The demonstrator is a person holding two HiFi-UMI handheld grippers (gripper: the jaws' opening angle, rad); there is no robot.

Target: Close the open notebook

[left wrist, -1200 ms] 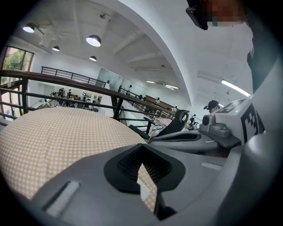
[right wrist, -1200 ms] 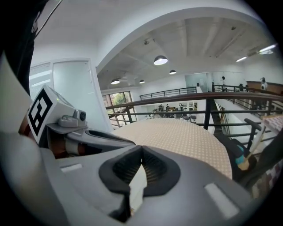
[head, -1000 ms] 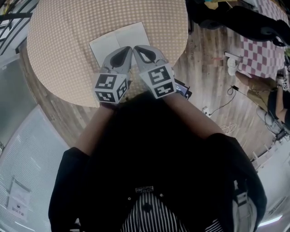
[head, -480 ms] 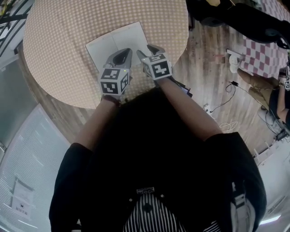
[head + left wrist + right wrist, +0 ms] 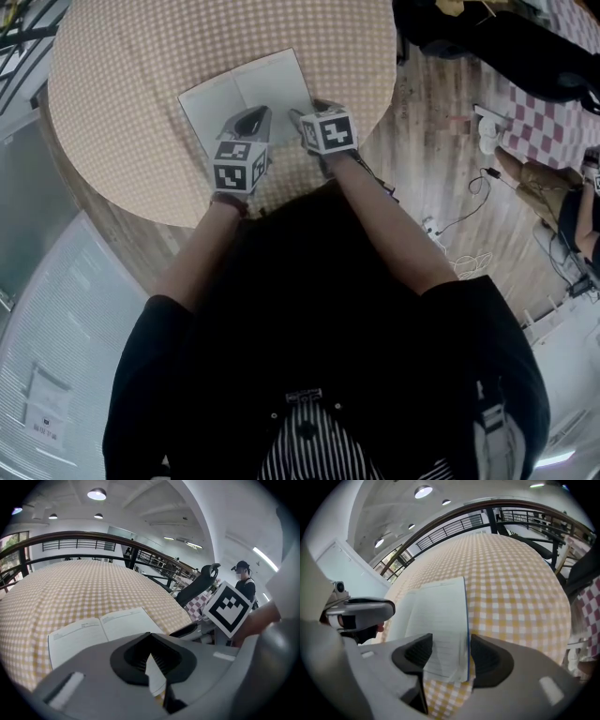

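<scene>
"At the far left, first entry?"

"Left tongs (image 5: 262,112) (image 5: 150,633), one. Grey, marker cube at the rear, tilted down toward the tabletop (image 5: 122,84) (image 5: 70,581) (image 5: 520,583). Jaws together at the tips, nothing gripped."

"Next item, ahead of them?"

"Notebook (image 5: 246,92) (image 5: 91,632) (image 5: 436,611), one. Open, lying flat on the checked cloth, both white pages up. The left page lies ahead and to the left of the left tongs. The spine runs away from them, roughly in line with their tips. The tips sit over the near edge, and I cannot tell whether they touch the paper."

"To the right of that?"

"Right tongs (image 5: 310,105) (image 5: 450,641), one, just beside the left pair and pointing more steeply down. Jaws have just been opening and stand wide apart. The near right corner of the right page, with its blue cover edge, shows between them. The pads are not pressing on it, so nothing is held."

"And further right?"

"Bare checked cloth to the right of the right tongs, then the round rim of the tabletop. Past the rim, wooden floor (image 5: 441,112). Beyond the tabletop, in the left gripper view, a black chair (image 5: 199,581) and a person (image 5: 244,581) standing in the background."
</scene>
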